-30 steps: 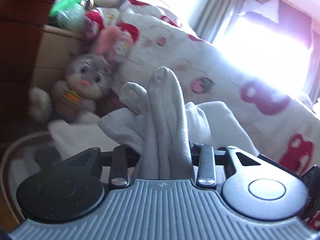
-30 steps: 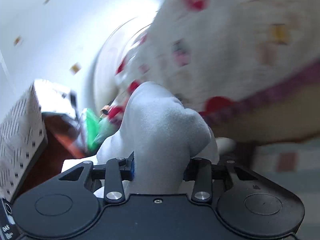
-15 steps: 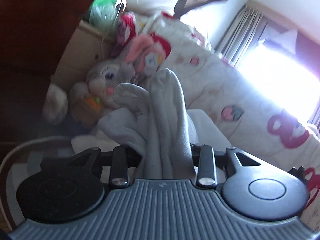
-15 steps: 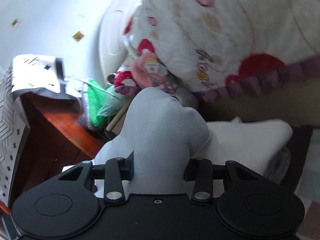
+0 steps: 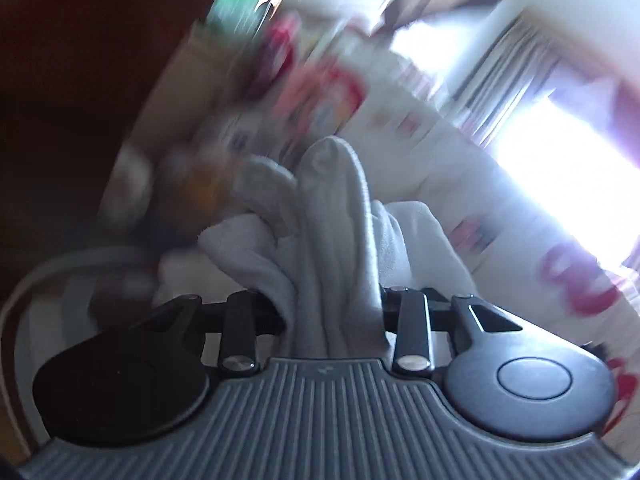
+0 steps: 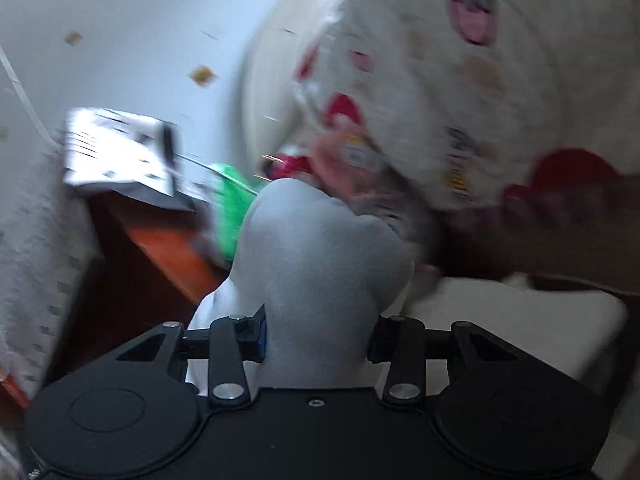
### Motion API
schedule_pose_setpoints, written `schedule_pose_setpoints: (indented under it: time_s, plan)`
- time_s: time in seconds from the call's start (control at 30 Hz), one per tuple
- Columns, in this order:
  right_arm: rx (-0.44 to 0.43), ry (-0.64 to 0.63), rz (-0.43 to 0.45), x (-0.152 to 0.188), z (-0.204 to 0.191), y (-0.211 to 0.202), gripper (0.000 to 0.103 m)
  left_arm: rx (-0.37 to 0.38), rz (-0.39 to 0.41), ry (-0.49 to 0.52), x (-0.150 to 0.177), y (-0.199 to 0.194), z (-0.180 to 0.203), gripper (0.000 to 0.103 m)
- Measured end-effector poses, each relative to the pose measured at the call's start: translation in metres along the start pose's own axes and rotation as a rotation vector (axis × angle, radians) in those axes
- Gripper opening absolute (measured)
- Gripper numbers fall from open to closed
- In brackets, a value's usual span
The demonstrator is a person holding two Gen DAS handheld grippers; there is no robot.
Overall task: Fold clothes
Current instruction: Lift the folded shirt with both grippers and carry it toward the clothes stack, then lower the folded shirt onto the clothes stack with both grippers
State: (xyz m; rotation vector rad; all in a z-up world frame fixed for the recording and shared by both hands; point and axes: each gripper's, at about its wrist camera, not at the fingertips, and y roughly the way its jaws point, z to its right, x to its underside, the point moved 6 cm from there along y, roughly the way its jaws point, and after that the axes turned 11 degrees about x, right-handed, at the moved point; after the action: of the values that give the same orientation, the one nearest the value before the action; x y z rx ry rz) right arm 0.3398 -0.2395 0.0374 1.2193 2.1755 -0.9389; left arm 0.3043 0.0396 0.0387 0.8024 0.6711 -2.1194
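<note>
A bunch of pale grey cloth (image 5: 332, 208) stands up between the fingers of my left gripper (image 5: 332, 308), which is shut on it; the cloth hides the fingertips. In the right wrist view a rounded lump of grey cloth (image 6: 316, 248) fills the gap of my right gripper (image 6: 320, 332), also shut on it. A flat folded white cloth (image 6: 500, 320) lies just beyond and to the right of the right gripper. More white fabric (image 5: 424, 240) shows behind the left bunch. Both views are blurred by motion.
A white blanket with red prints (image 6: 480, 80) is heaped ahead, under a bright window (image 5: 568, 152). Blurred plush toys (image 5: 200, 176) lean against dark wooden furniture (image 5: 80, 80). A green bag (image 6: 230, 208) and a patterned box (image 6: 116, 152) sit on a wooden cabinet (image 6: 168, 248).
The left view has rolled and sunk, and the plush rabbit has blurred. The right view swung from the blanket to the cabinet and folded cloth. Both grippers kept their cloth.
</note>
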Motion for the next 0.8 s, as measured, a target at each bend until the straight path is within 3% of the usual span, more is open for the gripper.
schedule_pose_setpoints:
  time_s: [0.03, 0.07, 0.13, 0.3, 0.4, 0.43, 0.53, 0.6, 0.67, 0.73, 0.8]
  plan:
    - [0.102, 0.005, -0.039, 0.009, 0.017, 0.010, 0.048, -0.044, -0.063, -0.027, 0.013, 0.019, -0.013, 0.033]
    - [0.146, 0.029, -0.058, 0.014, 0.030, 0.017, 0.049, -0.053, -0.068, -0.035, 0.021, 0.027, -0.019, 0.034]
    - [0.139, 0.098, -0.041, 0.018, 0.046, 0.016, 0.053, -0.028, -0.056, 0.005, 0.020, 0.029, -0.012, 0.034]
    - [0.083, 0.168, 0.004, 0.009, 0.044, 0.003, 0.054, 0.029, -0.004, 0.106, 0.014, 0.023, 0.014, 0.033]
    - [-0.037, 0.376, 0.006, 0.005, 0.061, -0.003, 0.054, 0.094, 0.011, 0.069, 0.008, 0.026, 0.004, 0.034]
    - [-0.013, 0.370, 0.004, 0.002, 0.067, 0.000, 0.055, 0.114, 0.016, 0.057, 0.006, 0.027, 0.001, 0.034]
    - [0.208, 0.158, 0.010, 0.008, 0.072, 0.006, 0.071, -0.014, -0.015, 0.069, 0.010, 0.024, -0.002, 0.050]
    - [0.286, 0.012, 0.070, 0.012, 0.063, -0.004, 0.081, -0.099, -0.033, 0.079, 0.011, 0.022, -0.004, 0.051]
    - [0.337, -0.113, 0.142, 0.013, 0.052, -0.015, 0.081, -0.169, 0.130, 0.236, -0.003, -0.007, 0.017, 0.046]
    - [0.362, -0.181, 0.217, 0.008, 0.043, -0.027, 0.076, -0.140, 0.213, 0.349, -0.011, -0.026, 0.035, 0.027]
    - [0.349, -0.251, 0.283, 0.005, 0.033, -0.041, 0.064, -0.034, 0.222, 0.364, -0.010, -0.030, 0.044, 0.019]
